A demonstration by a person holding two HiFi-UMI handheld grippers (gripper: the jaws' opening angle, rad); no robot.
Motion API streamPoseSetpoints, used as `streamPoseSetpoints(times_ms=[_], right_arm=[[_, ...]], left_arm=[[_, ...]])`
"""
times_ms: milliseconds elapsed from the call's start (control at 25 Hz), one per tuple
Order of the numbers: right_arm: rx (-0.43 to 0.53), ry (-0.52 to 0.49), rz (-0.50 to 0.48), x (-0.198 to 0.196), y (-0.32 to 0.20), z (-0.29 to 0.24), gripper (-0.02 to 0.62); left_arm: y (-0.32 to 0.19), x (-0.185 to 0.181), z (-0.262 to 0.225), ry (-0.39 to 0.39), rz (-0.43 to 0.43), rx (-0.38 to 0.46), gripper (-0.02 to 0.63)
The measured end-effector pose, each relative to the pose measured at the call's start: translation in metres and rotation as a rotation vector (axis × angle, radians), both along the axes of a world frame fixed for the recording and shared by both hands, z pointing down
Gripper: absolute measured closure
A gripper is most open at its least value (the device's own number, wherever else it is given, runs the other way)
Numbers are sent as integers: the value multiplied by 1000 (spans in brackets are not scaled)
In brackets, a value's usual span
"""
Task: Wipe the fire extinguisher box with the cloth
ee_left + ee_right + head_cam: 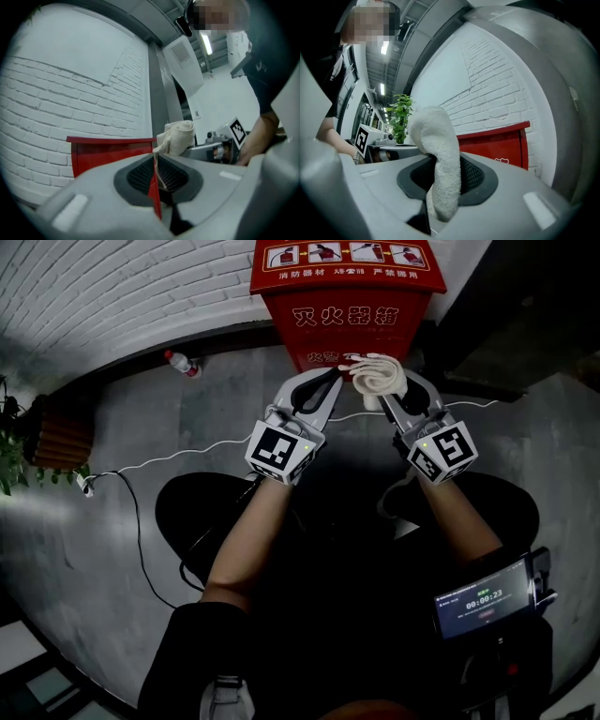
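The red fire extinguisher box (342,296) stands against the white brick wall, straight ahead of both grippers. A cream cloth (375,376) is bunched in front of its face, held between the two grippers. My left gripper (337,376) is shut on a thin edge of the cloth (177,136), with the box (112,152) behind the jaws. My right gripper (386,395) is shut on a thick fold of the cloth (438,140), which stands up above the pads. The box (497,143) shows just right of that fold. Whether the cloth touches the box I cannot tell.
A water bottle (183,363) lies on the grey floor left of the box. A white cable (178,457) trails across the floor. A potted plant (56,437) stands at the far left. A dark panel (525,306) rises right of the box. A timer screen (483,601) sits at lower right.
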State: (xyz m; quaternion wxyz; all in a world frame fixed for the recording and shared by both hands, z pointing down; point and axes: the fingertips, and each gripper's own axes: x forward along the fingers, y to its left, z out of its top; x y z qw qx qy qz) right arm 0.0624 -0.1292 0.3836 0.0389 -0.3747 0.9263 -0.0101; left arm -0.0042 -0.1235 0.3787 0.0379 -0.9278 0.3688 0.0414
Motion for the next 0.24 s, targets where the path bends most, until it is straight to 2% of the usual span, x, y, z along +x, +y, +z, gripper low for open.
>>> streamPoseSetpoints(times_ms=[240], right_arm=[[10,8,2,-1,1,-1,492]], left_arm=[[-1,-1,-2,0,-9,6,577]])
